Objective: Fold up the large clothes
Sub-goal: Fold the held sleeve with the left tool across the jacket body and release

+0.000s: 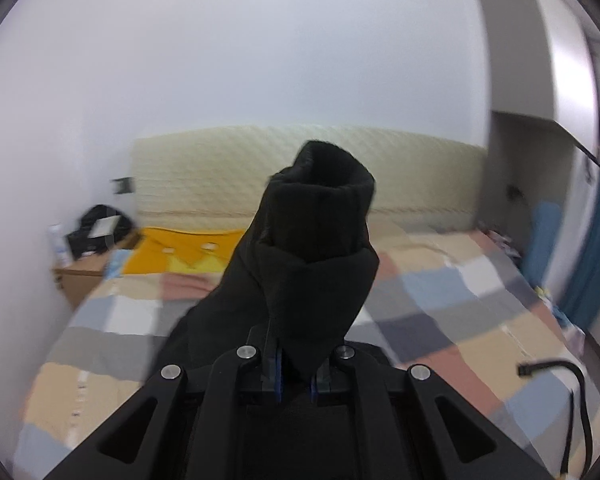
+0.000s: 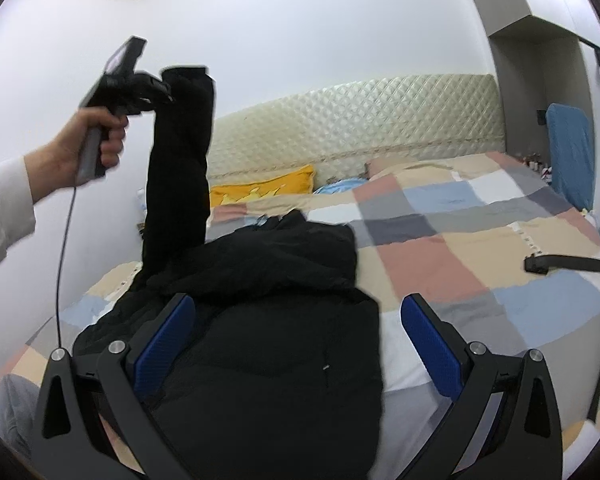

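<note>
A large black padded jacket (image 2: pixel 268 320) lies on the checkered bed (image 2: pixel 460 248). My left gripper (image 1: pixel 296 376) is shut on the jacket's sleeve (image 1: pixel 316 240), with the cuff opening facing forward. In the right wrist view this left gripper (image 2: pixel 160 88) is held by a hand and lifts the sleeve (image 2: pixel 180 168) high above the bed at the left. My right gripper (image 2: pixel 298 320) is open, its blue pads (image 2: pixel 432 344) spread either side of the jacket body, just above it.
A quilted cream headboard (image 2: pixel 360 120) stands at the back, with a yellow pillow (image 2: pixel 260 190) in front. A wooden nightstand (image 1: pixel 88 272) with a black bag stands at the left. A black strap (image 2: pixel 560 264) lies on the bed's right side. A blue cloth (image 2: pixel 572 160) hangs at right.
</note>
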`<state>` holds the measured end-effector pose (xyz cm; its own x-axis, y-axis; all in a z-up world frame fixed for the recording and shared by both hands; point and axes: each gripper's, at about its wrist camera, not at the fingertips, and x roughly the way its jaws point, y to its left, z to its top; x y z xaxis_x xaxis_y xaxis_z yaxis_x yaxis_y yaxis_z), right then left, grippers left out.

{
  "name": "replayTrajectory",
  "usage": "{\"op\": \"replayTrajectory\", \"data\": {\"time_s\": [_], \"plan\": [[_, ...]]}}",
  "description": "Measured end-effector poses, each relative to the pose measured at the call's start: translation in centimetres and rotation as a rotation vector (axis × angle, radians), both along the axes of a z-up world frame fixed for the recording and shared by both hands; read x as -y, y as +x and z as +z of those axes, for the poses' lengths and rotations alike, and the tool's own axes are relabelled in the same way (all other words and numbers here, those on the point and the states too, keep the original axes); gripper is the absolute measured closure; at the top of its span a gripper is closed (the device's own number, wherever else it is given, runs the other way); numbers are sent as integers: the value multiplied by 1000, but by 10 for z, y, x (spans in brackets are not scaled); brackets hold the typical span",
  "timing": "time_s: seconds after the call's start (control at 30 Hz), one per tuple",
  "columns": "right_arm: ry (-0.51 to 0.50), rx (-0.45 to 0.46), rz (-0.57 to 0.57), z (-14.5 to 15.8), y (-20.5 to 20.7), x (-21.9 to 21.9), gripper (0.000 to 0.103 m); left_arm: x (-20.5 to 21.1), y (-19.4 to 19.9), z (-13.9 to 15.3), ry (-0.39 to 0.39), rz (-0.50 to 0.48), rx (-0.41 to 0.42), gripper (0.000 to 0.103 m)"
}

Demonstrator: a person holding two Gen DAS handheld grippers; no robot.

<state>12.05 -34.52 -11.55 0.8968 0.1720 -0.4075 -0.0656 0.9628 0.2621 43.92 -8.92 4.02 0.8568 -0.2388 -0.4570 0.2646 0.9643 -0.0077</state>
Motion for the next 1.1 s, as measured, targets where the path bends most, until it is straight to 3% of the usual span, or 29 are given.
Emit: {"op": "replayTrajectory", "data": {"time_s": [0.17,0.33,0.5,0.6,0.7,0.9,1.1], "plan": [[130,-10,-22,-7,4,27,0,63,-1,-67,10,-123,-56,95],[56,-125,-42,-26,22,20,0,117,13,-142,22,-156,-140,95],[103,-174,-62,-41,27,32,0,163,26,-220,83,-167,-223,95],[111,-188,-80,-49,29,37,0,177,42,-270,114,-150,-342,94],[131,-217,-90,-58,35,40,0,183,44,-301,169,-151,-375,91],[119,-229,-88,-64,42,36,0,186,54,-324,155,-144,-448,91],[112,-250,-117,-71,42,39,0,176,49,-307,137,-145,-417,85]]}}
